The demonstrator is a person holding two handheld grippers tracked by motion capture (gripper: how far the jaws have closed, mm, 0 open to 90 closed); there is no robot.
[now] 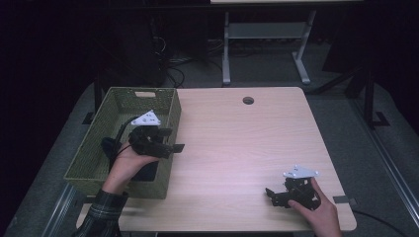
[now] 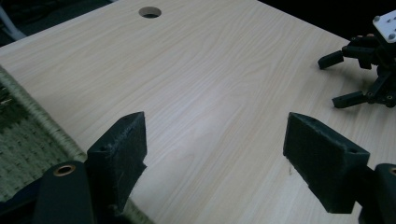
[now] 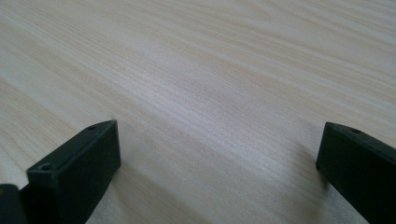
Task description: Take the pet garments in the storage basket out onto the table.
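Note:
My left gripper (image 1: 176, 139) is held over the right rim of a green woven basket (image 1: 123, 185) at the table's left side. Its jaws point right over the wood. They stand wide open in the left gripper view (image 2: 215, 140), with nothing between them and the basket's weave (image 2: 28, 135) below left. My right gripper (image 1: 270, 196) rests low near the table's front right corner, jaws pointing left. It is open and empty in its own view (image 3: 219, 135) and also open farther off (image 2: 329, 82). Something dark lies in the basket under the left hand; I cannot make it out.
The light wooden table (image 1: 237, 143) has a round cable hole (image 1: 248, 100) near its far edge. Beyond it stands the grey frame of another table (image 1: 264, 34) on a dark floor. A strip of tape (image 1: 344, 200) sits at the front right edge.

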